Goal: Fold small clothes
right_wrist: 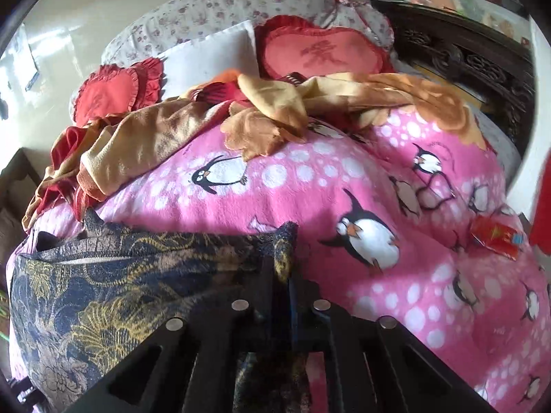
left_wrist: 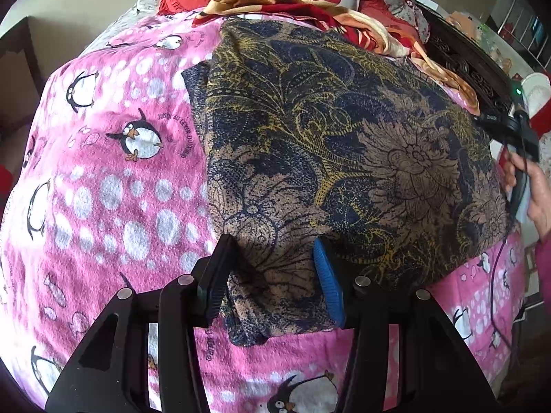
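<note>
The garment (left_wrist: 337, 158), a dark navy and tan floral piece, lay spread on the pink blanket (left_wrist: 103, 186), taking up the middle and right of the left wrist view, with bare blanket to its left. I kept it flat there, I think, because a fold needs a smooth sheet with its edges easy to reach.

My left gripper (left_wrist: 275, 275) sat at the garment's near edge, jaws spread, with a narrow near flap of cloth lying between the fingers; the pads did not press on it, so it held nothing yet (a grip was set up, not made). My right gripper (right_wrist: 284, 275) had its fingers pressed together on a corner (right_wrist: 287, 241) of the garment, and that corner stood up in a small peak above the fingertips. In the left view the right one showed at the far right edge, in a hand (left_wrist: 537, 189).

Holding one corner and readying another would let me lift an edge and carry it over.

The garment's long axis ran from the near left toward the far right in the left view. Which end was waist or hem I could not tell.
</note>
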`<state>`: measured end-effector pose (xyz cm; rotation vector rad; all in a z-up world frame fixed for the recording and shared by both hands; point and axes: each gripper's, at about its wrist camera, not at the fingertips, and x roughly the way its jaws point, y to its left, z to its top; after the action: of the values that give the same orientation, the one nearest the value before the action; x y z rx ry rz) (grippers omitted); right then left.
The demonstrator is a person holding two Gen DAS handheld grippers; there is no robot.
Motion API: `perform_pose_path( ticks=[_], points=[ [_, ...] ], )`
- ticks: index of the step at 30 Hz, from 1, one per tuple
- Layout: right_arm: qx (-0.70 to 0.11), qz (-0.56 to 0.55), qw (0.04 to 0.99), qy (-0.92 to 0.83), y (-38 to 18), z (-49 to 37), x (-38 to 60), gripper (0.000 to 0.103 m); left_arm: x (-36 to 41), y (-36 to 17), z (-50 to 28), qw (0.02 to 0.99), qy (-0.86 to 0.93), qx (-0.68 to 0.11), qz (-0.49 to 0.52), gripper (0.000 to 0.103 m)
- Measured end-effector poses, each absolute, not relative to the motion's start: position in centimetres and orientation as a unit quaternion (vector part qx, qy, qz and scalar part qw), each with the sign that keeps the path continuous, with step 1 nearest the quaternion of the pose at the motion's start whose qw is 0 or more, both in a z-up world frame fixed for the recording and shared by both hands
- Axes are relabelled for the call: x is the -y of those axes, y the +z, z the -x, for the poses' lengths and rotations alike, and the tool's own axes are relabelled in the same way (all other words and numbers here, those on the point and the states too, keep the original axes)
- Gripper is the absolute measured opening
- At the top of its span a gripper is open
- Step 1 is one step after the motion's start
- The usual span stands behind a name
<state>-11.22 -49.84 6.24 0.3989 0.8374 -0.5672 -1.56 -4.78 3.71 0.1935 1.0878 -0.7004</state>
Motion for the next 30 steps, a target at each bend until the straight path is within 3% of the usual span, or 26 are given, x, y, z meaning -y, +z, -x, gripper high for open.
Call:
perform_pose_path(
  ticks=[2,5,10,18,30],
  points=[
    [-0.384,-0.2,0.857,-0.279,7.7,12.7,49.2,0.032,4.6,4.0,1.6,0.794,-0.324,-0.507,-0.088,0.047],
    [-0.356,-0.189,0.871,-0.28,9.9,14.8,47.4,0.045,4.4,4.3,1.6,0.797,-0.321,-0.506,-0.08,0.047],
    [-0.367,-0.164,0.893,-0.201,11.4,15.5,43.0,0.046,4.3,4.7,1.8,0.805,-0.305,-0.504,-0.07,0.047],
    [-0.432,-0.173,0.865,-0.188,5.3,13.5,41.6,0.046,4.2,4.5,1.8,0.816,-0.278,-0.499,-0.085,0.047],
    [-0.413,-0.156,0.893,-0.084,10.1,10.1,33.6,0.046,2.5,4.6,1.9,0.814,-0.276,-0.508,-0.056,0.048]
  ],
)
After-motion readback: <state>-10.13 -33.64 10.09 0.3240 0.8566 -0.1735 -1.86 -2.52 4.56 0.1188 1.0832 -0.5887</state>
